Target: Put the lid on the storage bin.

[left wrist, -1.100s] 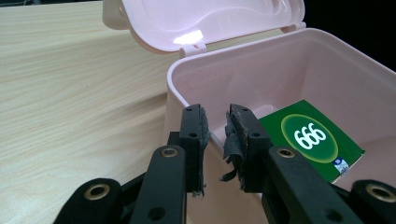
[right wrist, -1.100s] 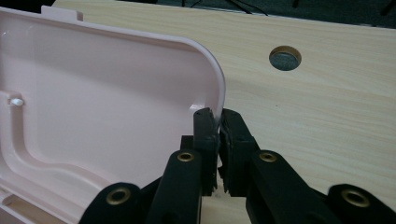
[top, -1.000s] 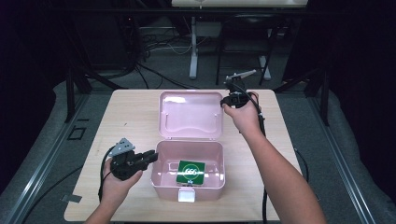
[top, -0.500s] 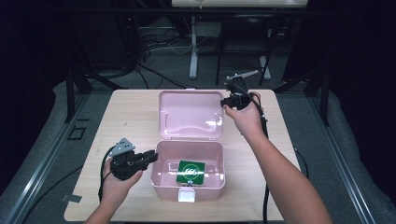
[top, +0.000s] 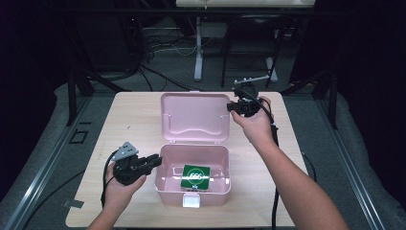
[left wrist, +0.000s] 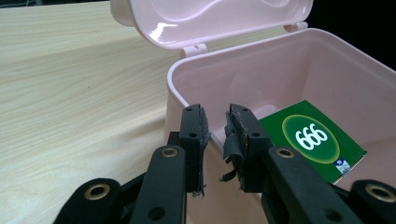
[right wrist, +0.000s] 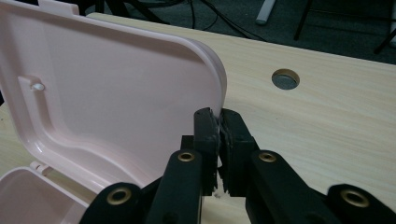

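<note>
almost nothing differs from a second ago: the box (top: 192,178) sits in the same place on the counter (top: 129,120), and the lid (top: 194,117) leans back at about the same angle. the right tongs (top: 231,106) have held at the lid's right edge through all three moments, and the left tongs (top: 154,161) at the box's left wall. i judge this a pause with the lid held open, either just after opening or just before swinging it down.

in the right gripper view the right tongs (right wrist: 218,122) are squeezed on the lid's rim (right wrist: 223,84), the jaws almost together with the thin plastic edge between them. in the left gripper view the left tongs (left wrist: 215,121) stand narrowly apart, straddling the top of the box's near wall (left wrist: 173,84), with a small gap showing; they seem to steady it more than grip it.

the box sits at the near middle of the counter, its long axis running left to right, clasp toward the person and hinge away. a green card (top: 195,177) marked 666 lies flat inside.
</note>
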Demonstrator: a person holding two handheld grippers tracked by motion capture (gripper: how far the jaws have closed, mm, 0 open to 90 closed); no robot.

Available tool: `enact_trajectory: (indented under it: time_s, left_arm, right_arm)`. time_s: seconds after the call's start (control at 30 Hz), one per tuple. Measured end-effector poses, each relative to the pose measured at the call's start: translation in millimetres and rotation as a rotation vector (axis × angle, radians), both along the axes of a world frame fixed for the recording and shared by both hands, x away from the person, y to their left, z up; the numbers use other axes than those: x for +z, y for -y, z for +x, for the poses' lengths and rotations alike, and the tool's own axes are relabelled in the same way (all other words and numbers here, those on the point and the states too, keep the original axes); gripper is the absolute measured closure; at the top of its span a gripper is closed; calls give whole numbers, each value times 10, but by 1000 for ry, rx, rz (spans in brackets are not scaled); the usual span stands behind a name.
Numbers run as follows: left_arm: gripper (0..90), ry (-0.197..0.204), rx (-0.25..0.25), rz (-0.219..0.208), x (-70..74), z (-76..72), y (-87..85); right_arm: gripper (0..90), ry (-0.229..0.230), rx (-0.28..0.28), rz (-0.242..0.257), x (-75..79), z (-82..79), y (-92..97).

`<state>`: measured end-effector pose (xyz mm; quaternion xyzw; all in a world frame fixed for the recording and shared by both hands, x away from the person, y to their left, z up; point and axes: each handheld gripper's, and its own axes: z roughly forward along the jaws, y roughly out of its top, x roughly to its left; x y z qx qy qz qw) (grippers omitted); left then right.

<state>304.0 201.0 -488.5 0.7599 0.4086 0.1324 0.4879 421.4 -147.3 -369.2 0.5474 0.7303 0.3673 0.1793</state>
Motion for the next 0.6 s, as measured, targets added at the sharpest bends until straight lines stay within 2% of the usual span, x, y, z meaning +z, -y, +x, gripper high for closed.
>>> enact_trajectory:
  time_s: [0.6]
  left_arm:
    - [761, 2, 2, 0, -1, -3, 2]
  right_arm:
    - [865, 79, 50, 7, 85, -309, 44]
